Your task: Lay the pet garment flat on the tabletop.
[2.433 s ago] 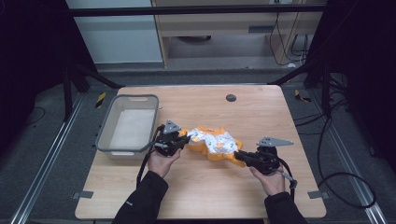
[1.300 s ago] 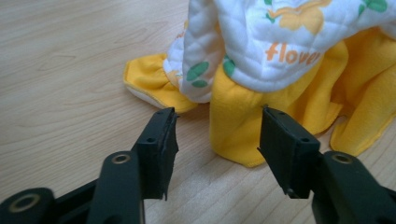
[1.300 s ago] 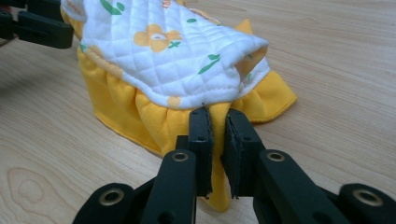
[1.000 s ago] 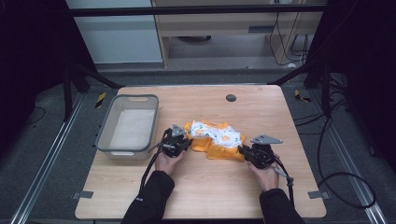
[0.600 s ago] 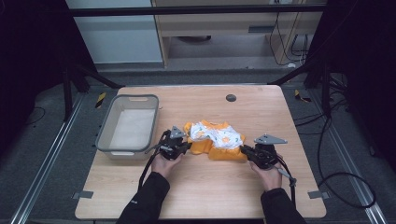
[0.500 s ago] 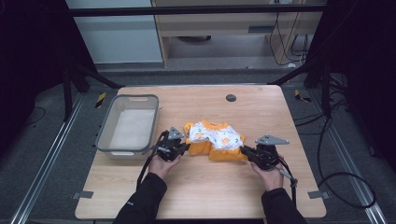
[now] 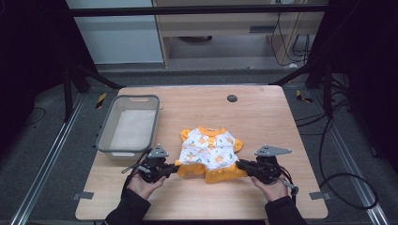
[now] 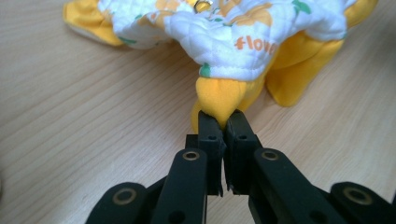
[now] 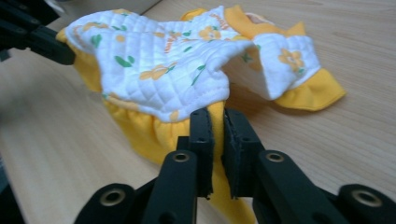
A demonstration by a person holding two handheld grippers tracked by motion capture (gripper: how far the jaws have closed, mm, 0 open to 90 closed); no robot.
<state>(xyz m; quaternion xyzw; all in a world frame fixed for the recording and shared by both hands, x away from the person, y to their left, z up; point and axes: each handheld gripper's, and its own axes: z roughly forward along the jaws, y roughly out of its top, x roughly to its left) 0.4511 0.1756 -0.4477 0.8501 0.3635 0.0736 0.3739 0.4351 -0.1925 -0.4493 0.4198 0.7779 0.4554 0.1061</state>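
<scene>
Mid-table lies the small quilted dress (image 7: 210, 151), white top, yellow frill. The left gripper (image 7: 170, 169) pinches the frill's corner at eight o'clock, and the right gripper (image 7: 243, 165) nips the hem at four o'clock. It looks soft, light and floppy, so corners hold best. The grey bin (image 7: 129, 125) sits at ten o'clock, well clear.

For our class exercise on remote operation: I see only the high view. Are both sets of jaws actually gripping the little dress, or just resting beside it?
Observer: The left gripper has its jaws shut on a yellow corner of the dress.
Operator: And the right one?
Observer: The right gripper has its jaws clamped on the yellow skirt hem, just under the white quilted edge.
Operator: Any print I can't read?
Observer: Orange letters "flow" show on the white quilting in the left gripper view.
</scene>
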